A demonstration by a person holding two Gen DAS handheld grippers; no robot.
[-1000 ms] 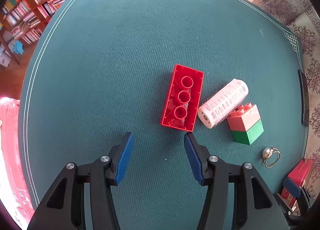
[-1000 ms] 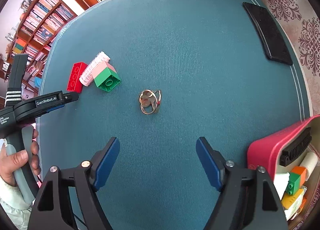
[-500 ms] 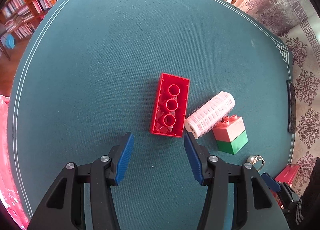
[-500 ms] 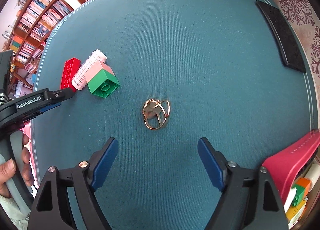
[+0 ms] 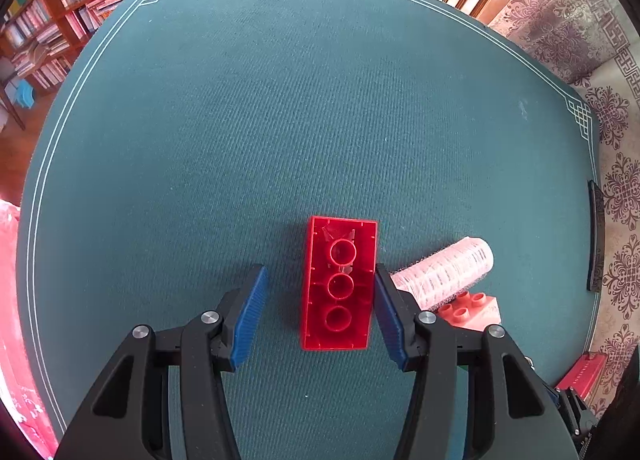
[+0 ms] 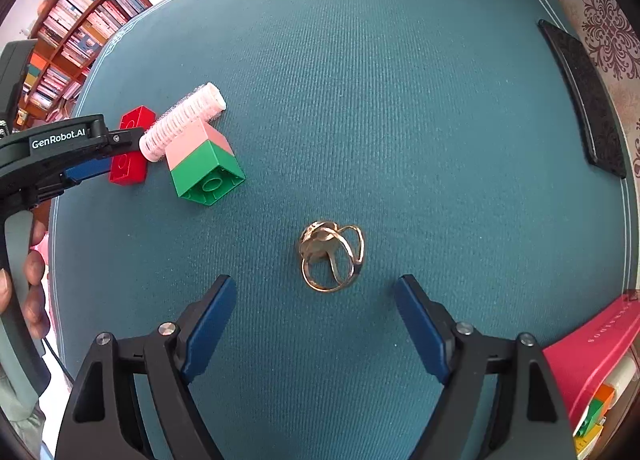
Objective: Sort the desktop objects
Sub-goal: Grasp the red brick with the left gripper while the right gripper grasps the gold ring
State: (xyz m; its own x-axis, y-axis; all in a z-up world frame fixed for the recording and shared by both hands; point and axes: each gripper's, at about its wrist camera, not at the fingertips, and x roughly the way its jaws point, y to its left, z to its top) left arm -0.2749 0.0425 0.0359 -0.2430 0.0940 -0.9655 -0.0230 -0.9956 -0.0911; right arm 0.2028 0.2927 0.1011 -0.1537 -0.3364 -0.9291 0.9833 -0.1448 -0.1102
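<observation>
A red brick (image 5: pixel 339 284) lies underside up on the green table mat, between the open fingers of my left gripper (image 5: pixel 318 312); the right finger touches its edge, the left finger stands apart. The red brick (image 6: pixel 130 156) also shows in the right wrist view, partly hidden by the left gripper (image 6: pixel 86 164). A pink hair roller (image 5: pixel 444 274) and a pink-on-green brick (image 6: pixel 204 166) lie just right of it. A gold ring-shaped trinket (image 6: pixel 332 256) lies just ahead of my open, empty right gripper (image 6: pixel 316 316).
A pink box (image 6: pixel 592 344) holding several small bricks stands at the right near edge. A black flat bar (image 6: pixel 582 100) lies at the table's right edge. Bookshelves (image 5: pixel 60 0) stand beyond the table's far left. A pink thing (image 5: pixel 12 300) sits at the left edge.
My left gripper moved forward until the red brick came between its fingers. My right gripper moved closer to the gold trinket. Both stayed open.
</observation>
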